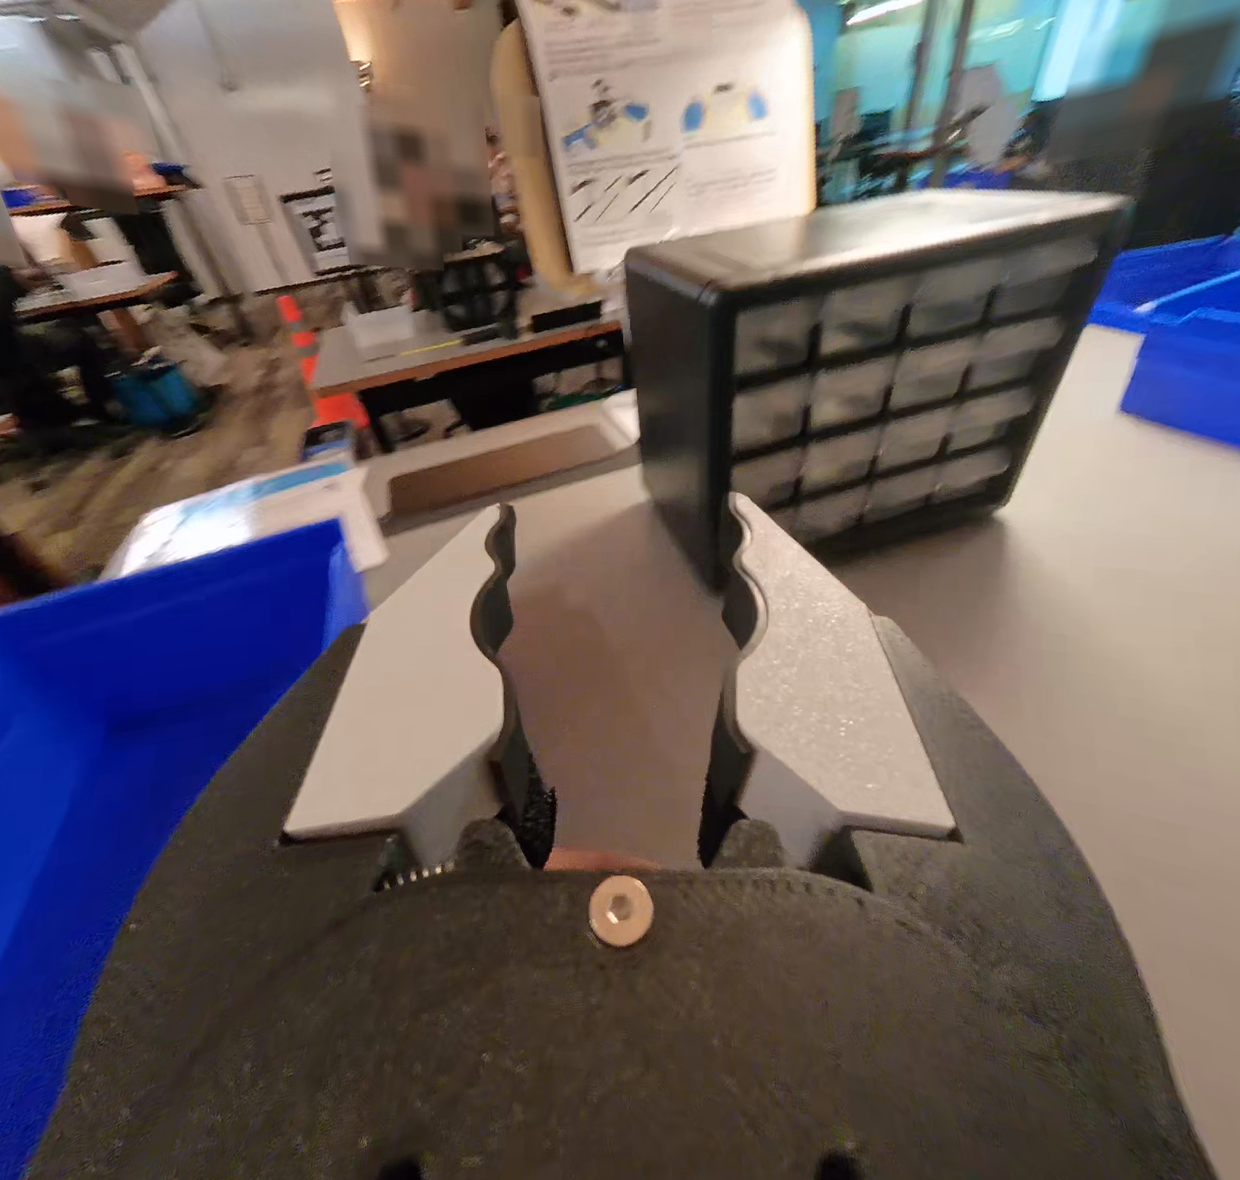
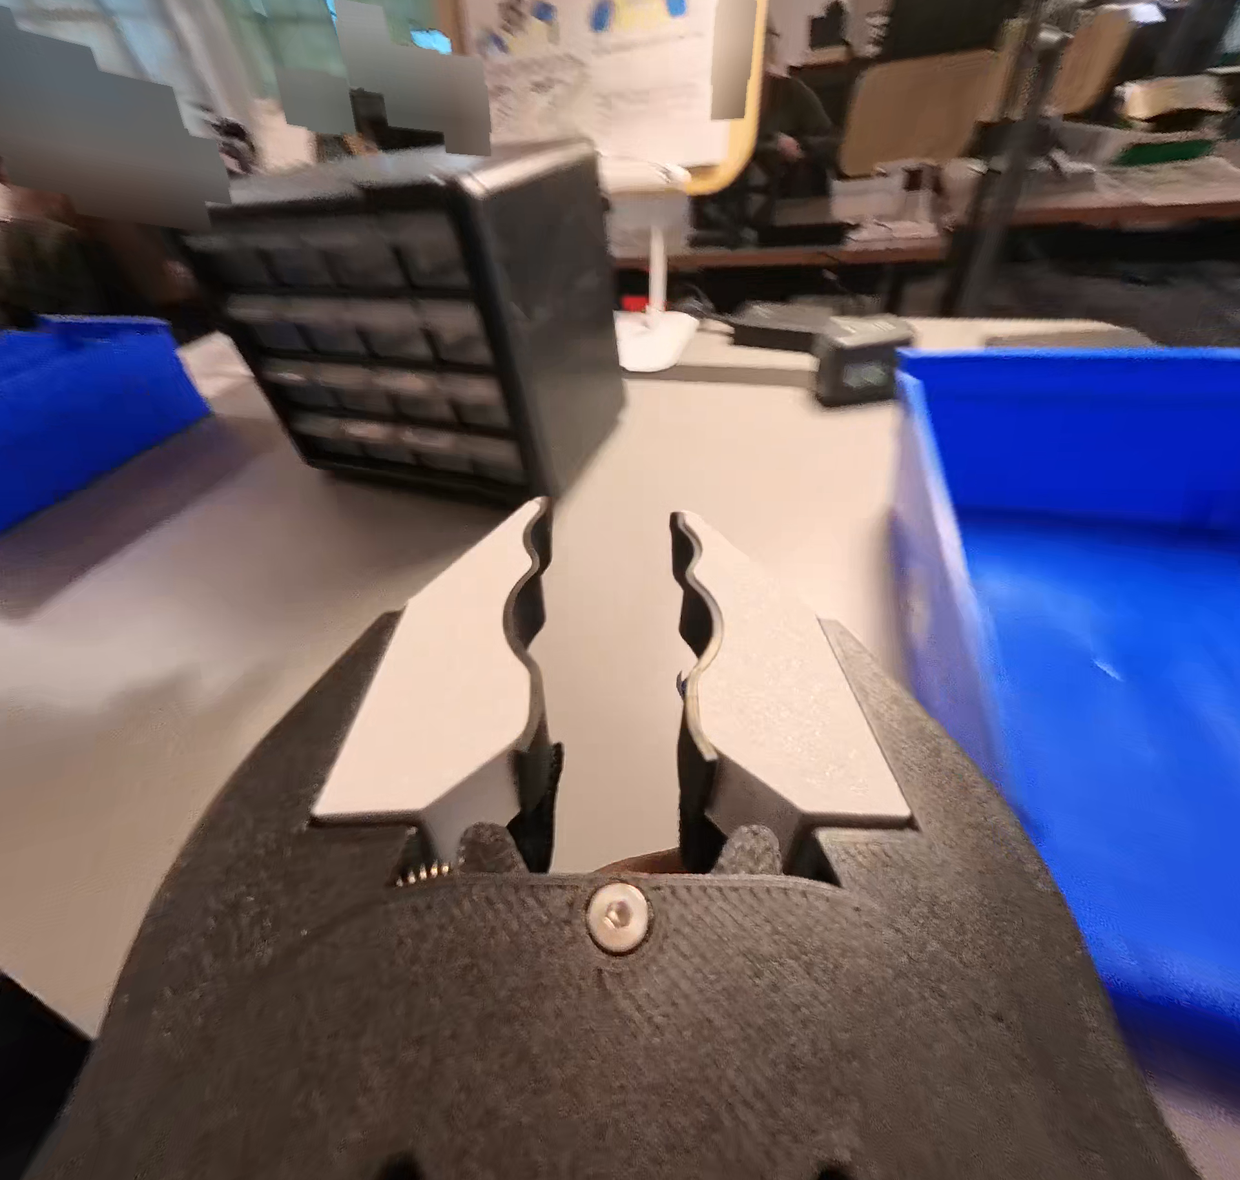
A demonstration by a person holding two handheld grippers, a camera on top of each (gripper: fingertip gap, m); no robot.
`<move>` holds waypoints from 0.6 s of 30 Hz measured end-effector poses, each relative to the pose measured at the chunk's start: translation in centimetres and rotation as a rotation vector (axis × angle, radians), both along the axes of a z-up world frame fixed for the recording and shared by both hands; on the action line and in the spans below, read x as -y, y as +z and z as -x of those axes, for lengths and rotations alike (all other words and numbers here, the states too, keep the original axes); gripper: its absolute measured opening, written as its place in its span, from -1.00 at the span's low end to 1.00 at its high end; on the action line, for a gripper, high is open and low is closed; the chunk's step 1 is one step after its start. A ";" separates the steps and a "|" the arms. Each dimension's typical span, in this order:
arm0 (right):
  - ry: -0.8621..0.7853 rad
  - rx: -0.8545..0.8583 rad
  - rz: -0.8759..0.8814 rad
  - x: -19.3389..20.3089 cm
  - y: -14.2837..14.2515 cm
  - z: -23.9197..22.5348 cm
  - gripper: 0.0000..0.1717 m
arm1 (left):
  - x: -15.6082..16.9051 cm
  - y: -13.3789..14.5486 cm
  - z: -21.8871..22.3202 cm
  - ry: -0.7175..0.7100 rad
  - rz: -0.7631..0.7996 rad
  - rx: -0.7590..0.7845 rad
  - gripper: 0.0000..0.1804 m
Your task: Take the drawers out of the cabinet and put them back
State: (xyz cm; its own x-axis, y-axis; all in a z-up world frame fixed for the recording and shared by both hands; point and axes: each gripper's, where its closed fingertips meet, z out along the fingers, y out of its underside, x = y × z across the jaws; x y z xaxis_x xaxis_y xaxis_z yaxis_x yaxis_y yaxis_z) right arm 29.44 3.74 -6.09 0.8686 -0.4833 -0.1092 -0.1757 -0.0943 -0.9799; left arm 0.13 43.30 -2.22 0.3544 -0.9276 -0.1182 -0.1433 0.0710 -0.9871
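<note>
On the grey surface (image 1: 1006, 644) sits the black cabinet (image 1: 872, 369), upright, with all its little translucent drawers (image 1: 892, 396) looking pushed in, four across and four down as far as I can count through the blur. From my left gripper (image 1: 621, 524) it's ahead and a bit to the right; the cabinet's near corner lines up right behind my right fingertip (image 1: 745, 530), but I can't tell if they actually touch. Jaws on that gripper are spread wide with only bare surface showing between them, so nothing held.

My right gripper (image 2: 609, 517) sees the same cabinet (image 2: 429, 316) ahead and to the left, its bottom corner just past my left fingertip (image 2: 537, 524). Jaws here are parted too, less wide than the other one, and also holding nothing.

Blue bins all around: one close on the left (image 1: 154, 664) of the left view, more off to the right (image 1: 1181, 369) past the cabinet, and a big one hard against the right side (image 2: 1073, 577) of the right view. A small dark box (image 2: 855, 363) sits near that bin's far corner. Both views are pretty smeary, fwiw.
</note>
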 end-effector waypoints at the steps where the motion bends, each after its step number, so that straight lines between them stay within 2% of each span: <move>1: 0.051 0.001 -0.039 -2.2 0.8 0.4 -0.57 | -0.2 0.6 -2.2 -0.043 0.011 0.026 -0.33; 4: 0.128 0.042 -0.085 -8.5 2.2 -0.3 -0.50 | -2.2 0.5 -8.8 -0.148 0.072 0.096 -0.31; 7: 0.162 0.080 -0.068 -14.0 2.0 -1.8 -0.41 | -2.7 -2.5 -14.0 -0.254 0.135 0.099 -0.24; 9: 0.186 0.104 -0.063 -16.6 1.5 -2.6 -0.37 | -1.8 -3.7 -15.6 -0.308 0.160 0.153 -0.24; 12: 0.234 0.066 -0.062 -18.8 0.2 -3.2 -0.29 | -0.2 -5.1 -16.5 -0.385 0.228 0.224 -0.25; 18: 0.328 0.051 -0.059 -20.2 -2.0 -3.6 -0.25 | -0.5 -8.0 -18.1 -0.398 0.201 0.114 -0.24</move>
State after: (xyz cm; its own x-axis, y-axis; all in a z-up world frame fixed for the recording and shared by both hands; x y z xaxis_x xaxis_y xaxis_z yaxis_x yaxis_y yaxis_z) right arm 33.05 23.95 -8.07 0.9818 -0.1716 -0.0816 -0.0964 -0.0802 -0.9921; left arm 18.25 43.84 -10.23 -0.0338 -0.9947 0.0969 -0.0335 -0.0957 -0.9948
